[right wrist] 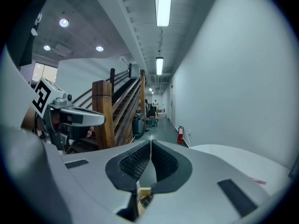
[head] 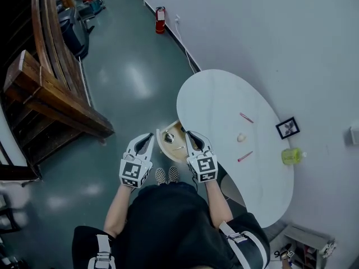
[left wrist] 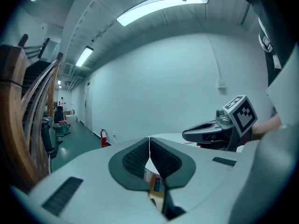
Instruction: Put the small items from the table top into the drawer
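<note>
White oval table (head: 224, 94) had its wooden drawer (head: 178, 129) pulled open at the near edge, with some small dark item (head: 168, 138) already inside. Left gripper (head: 147, 136) and right gripper (head: 192, 134) were both clenched, empty, flanking the drawer. Left on top: green container (head: 292, 156), framed picture (head: 287, 128), far pink stick (head: 246, 117), near pink stick (head: 244, 156), cream lump (head: 241, 137). Task looked mostly undone.

The left gripper (left wrist: 149, 141) has its jaws together, tips touching, with nothing between the pads. A tan wooden part (left wrist: 156, 189) shows through the gap below them. The white desk (left wrist: 169, 136) lies beyond. The right gripper (left wrist: 191, 134) is at right, pointing left. A red fire extinguisher (left wrist: 103, 137) stands by the far wall.
</note>
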Demonstrator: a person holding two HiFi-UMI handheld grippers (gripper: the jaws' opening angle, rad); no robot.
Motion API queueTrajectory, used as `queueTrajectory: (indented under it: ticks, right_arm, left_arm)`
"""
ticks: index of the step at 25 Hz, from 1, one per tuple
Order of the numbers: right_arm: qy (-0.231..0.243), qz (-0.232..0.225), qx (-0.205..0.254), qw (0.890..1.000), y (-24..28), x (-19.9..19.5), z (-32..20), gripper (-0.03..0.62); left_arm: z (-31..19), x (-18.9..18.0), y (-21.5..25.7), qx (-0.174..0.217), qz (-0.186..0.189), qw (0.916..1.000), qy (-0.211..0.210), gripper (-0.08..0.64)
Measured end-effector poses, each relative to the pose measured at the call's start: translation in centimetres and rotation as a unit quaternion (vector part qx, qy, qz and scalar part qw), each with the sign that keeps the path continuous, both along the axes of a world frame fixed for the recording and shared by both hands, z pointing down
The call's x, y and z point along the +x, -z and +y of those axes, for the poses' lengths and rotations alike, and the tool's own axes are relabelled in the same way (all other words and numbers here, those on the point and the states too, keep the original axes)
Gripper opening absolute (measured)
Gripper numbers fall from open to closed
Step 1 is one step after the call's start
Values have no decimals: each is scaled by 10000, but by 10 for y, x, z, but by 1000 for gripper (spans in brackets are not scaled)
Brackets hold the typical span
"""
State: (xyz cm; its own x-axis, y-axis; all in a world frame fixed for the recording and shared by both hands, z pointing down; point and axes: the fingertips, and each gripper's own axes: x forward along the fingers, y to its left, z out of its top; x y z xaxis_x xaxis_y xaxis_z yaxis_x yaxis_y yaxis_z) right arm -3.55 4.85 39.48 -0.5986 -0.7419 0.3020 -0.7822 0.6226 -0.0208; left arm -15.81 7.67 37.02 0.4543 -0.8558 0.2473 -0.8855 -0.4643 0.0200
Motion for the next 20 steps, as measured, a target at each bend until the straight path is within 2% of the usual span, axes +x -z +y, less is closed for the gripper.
queueTrajectory:
  ticks: [8, 20]
  right_arm:
    - [-70, -22, -19, 10000, -4, 19, 16, 35]
    - [-179, 4, -58, 9998, -11, 32, 18, 35]
  left_arm:
    - [11, 12, 9, 121, 50, 9999, 4, 20]
    - [8, 20, -1, 54, 22, 10000, -40, 20]
